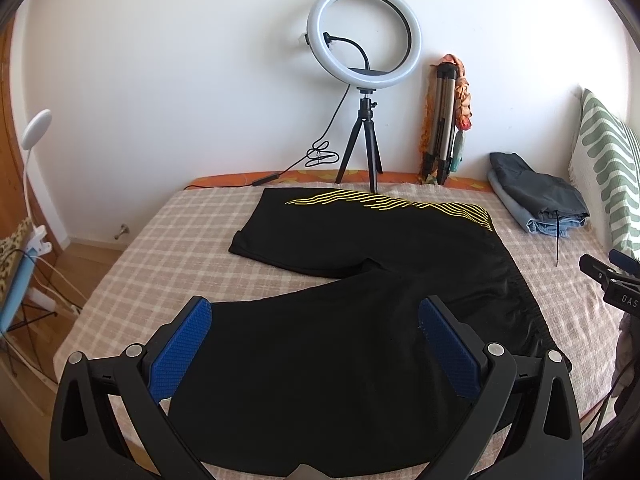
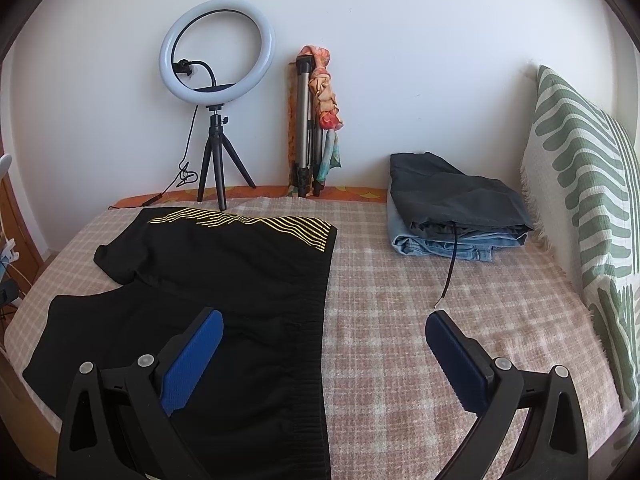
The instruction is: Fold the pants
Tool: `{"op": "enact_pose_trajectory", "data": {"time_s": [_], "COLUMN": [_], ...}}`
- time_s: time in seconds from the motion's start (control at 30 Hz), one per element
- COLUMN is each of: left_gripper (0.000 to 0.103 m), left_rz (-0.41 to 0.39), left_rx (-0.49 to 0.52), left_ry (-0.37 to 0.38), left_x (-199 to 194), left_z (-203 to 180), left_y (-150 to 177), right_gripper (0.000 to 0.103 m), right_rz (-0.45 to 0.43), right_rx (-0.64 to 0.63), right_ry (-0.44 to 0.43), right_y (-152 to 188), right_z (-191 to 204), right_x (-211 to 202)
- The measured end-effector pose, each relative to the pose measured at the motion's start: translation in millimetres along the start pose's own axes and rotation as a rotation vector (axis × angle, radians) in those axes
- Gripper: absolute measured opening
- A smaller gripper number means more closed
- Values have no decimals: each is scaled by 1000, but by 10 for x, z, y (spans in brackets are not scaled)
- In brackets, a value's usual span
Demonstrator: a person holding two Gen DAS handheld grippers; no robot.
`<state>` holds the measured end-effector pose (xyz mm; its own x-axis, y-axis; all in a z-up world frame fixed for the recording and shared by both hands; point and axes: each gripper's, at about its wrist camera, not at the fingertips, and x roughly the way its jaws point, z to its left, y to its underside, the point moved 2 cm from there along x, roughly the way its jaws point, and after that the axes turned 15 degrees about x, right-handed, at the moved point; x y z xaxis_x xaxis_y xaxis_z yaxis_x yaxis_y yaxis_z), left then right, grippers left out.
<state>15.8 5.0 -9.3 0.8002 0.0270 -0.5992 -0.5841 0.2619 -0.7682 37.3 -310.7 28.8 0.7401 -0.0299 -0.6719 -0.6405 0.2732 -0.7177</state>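
Both tongs hang open and empty: left tongs (image 1: 315,344) straddle the pants' (image 1: 360,264) near leg, right tongs (image 2: 324,354) bracket their waistband (image 2: 325,320), legs running leftward.

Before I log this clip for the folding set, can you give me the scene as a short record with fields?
garment: black shorts with yellow stripes, spread flat, unfolded
surface: bed with checked blanket
left tool: open, above near leg of shorts, holding nothing
right tool: open, over waistband edge, holding nothing
other clothes: folded stack near striped pillow
background: ring light on small tripod, by wall
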Motion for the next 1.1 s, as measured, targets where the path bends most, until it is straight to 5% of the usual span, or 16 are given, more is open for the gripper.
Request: {"op": "enact_pose_trajectory", "data": {"time_s": [0.33,0.8,1.1], "left_gripper": [100,70,63], "left_rz": [-5,69,68], "left_rx": [-11,-121,-197], "left_ry": [25,61,48], "left_x": [130,596,1034], "left_z": [113,615,1158], "left_y": [18,-131,-513], "right_gripper": [102,89,80], "right_rz": [-12,53,109], "right_rx": [52,84,86], "right_ry": [-15,-85,-134], "right_y": [-45,-236,-593], "right_z": [-101,-197,-250], "right_x": [63,325,618]}}
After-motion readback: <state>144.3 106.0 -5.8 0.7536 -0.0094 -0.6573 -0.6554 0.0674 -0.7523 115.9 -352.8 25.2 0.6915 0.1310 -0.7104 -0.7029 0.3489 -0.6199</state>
